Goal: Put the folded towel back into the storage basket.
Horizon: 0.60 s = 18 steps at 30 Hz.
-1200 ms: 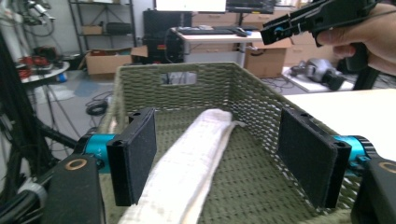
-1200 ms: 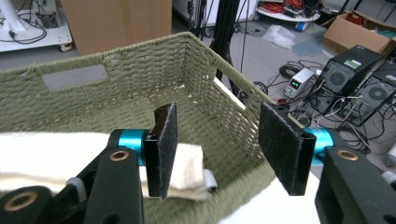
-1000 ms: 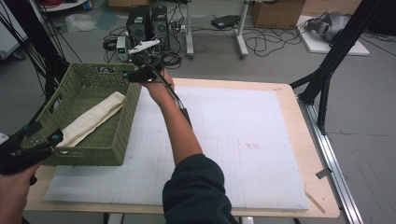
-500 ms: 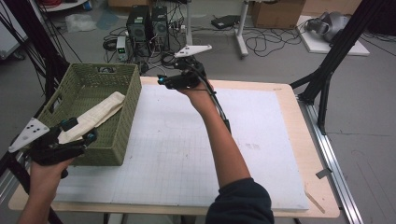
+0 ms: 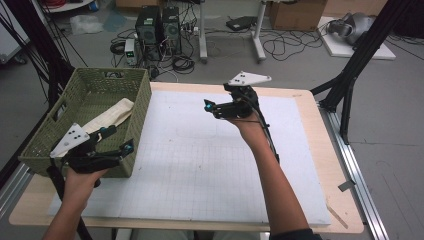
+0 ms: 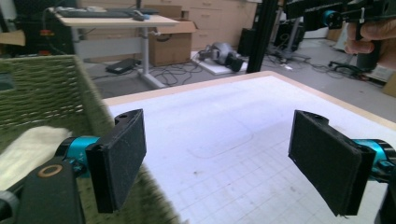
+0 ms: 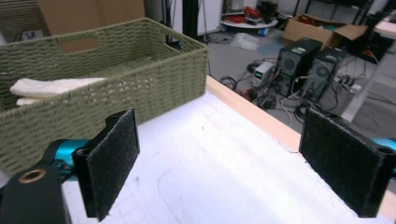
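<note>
Resting in basket: one cream folded cloth (image 5: 107, 117), lying along the floor of the green woven basket (image 5: 135, 95).
Basket place: one basket, on the table's (image 5: 320, 150) far left corner, its left side past the left edge.
Left gripper pose: left gripper (image 5: 116, 140) held just above the basket's near right corner, forearm coming up from the near edge, jaws pointing right.
Left jaws: spread wide, holding nothing.
Right gripper pose: right gripper (image 5: 207, 106) raised over the white grid mat (image 5: 200, 165) near the far edge, well apart from the basket, pointing left toward it.
Right jaws: spread wide, holding nothing.
Count: two grippers, two hands, one cloth, one basket.
</note>
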Motion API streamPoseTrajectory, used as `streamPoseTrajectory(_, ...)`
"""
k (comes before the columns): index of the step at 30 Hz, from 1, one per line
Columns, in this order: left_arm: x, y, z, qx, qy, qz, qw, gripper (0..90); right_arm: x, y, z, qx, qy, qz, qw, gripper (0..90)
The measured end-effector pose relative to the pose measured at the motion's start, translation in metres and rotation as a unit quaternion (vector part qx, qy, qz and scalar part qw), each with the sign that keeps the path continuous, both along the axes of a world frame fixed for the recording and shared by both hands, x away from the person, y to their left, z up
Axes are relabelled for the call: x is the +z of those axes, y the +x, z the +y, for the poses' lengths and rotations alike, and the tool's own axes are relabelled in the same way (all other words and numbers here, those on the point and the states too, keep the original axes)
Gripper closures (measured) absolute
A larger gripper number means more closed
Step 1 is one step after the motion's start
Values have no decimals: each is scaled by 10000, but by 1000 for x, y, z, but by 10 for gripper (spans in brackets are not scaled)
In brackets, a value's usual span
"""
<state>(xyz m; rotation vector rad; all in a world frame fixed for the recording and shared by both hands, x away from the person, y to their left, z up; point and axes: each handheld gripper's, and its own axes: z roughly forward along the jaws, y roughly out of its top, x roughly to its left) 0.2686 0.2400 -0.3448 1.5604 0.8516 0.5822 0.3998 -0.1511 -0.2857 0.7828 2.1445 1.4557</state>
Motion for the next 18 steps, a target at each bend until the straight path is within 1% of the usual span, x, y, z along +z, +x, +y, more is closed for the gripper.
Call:
streamPoseTrajectory(4,-4,4,-15,-289,99,-45,9995,215,-7,-16,-19,-139,-28,-50,9999,114)
streamPoseTrajectory(6,-6,6,-23,-408,139,-89,9990,215,-12,-24,-30,-204,32,-25,9998,114)
streamPoseTrajectory(8,-8,8,-30,-510,144,-99,9985,217,-16,-32,-40,-271,10,6,9996,114)
streamPoseTrajectory(11,-13,11,-42,-667,136,-118,9976,220,-23,-45,-57,-373,-41,-18,9993,114)
streamPoseTrajectory(12,-15,12,-46,-726,146,-116,9972,220,-26,-49,-64,-419,-4,-34,9991,114)
streamPoseTrajectory(14,-19,14,-53,-796,179,-88,9966,220,-35,-57,-79,-518,118,-14,9986,114)
streamPoseTrajectory(18,-27,17,-64,-866,172,-13,9961,220,-56,-73,-107,-808,74,64,9967,114)
